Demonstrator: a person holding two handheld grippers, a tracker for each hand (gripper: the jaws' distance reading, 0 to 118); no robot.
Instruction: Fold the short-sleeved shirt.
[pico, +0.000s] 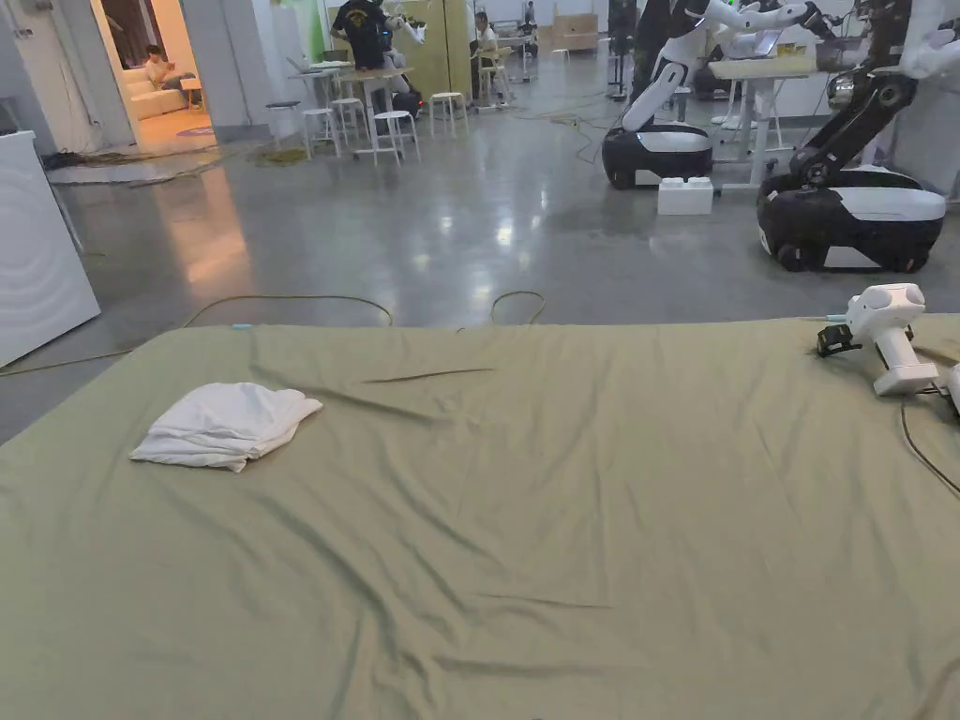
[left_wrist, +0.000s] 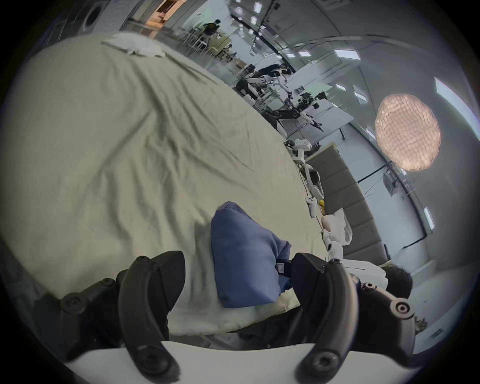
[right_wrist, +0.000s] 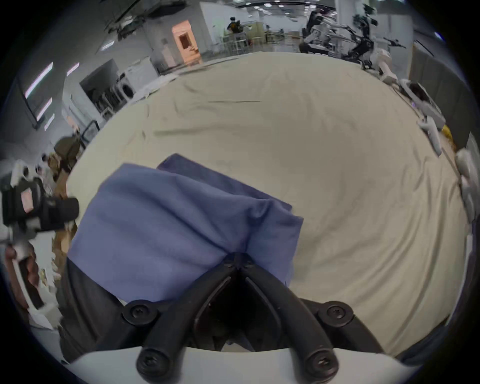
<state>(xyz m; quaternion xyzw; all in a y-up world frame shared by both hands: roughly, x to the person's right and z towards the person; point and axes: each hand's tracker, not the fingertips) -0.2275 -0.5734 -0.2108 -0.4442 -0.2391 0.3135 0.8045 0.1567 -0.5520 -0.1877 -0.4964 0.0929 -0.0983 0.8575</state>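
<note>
Between right tongs' (right_wrist: 237, 262) closed jaws: blue shirt (right_wrist: 166, 228) edge pinched, bunched at near bed (right_wrist: 337, 181) edge, likely for spreading. Left tongs (left_wrist: 233, 280) wide, shirt between jaws, ungripped.

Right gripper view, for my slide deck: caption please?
Right gripper shut on blue shirt above the green bedsheet.
</note>
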